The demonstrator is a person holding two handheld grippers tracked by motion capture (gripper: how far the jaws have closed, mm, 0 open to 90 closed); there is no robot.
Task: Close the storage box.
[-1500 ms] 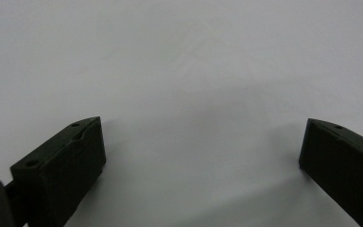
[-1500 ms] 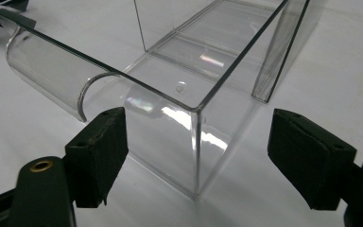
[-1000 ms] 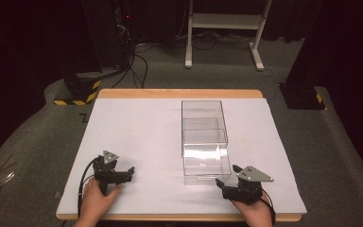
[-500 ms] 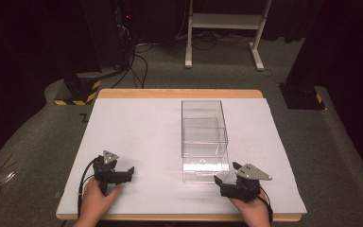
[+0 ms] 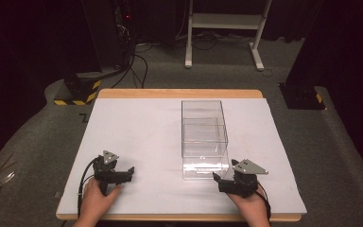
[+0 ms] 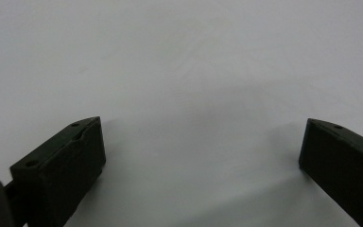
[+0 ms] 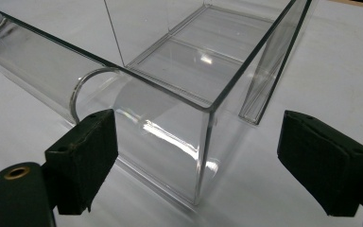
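A clear plastic box [image 5: 203, 135] stands on the white table [image 5: 137, 127], right of centre, with an open-topped drawer pulled out toward the near edge. In the right gripper view the drawer's near corner [image 7: 203, 142] sits just beyond my right gripper [image 7: 198, 161], whose jaws stand wide apart on either side of it without touching. In the high view the right gripper [image 5: 217, 178] rests at the box's near right corner. My left gripper [image 5: 130, 171] lies at the near left, open over bare table [image 6: 194, 85], with nothing between its jaws [image 6: 198, 156].
The table's wooden edge [image 5: 179, 93] runs along the far side. Beyond it are a black stand with a yellow-black base [image 5: 78, 92], cables, and a white frame's legs [image 5: 222, 33]. A dark base [image 5: 302, 97] sits at the far right on grey carpet.
The right gripper has crept slightly toward the drawer's near corner. The left gripper has stayed in place.
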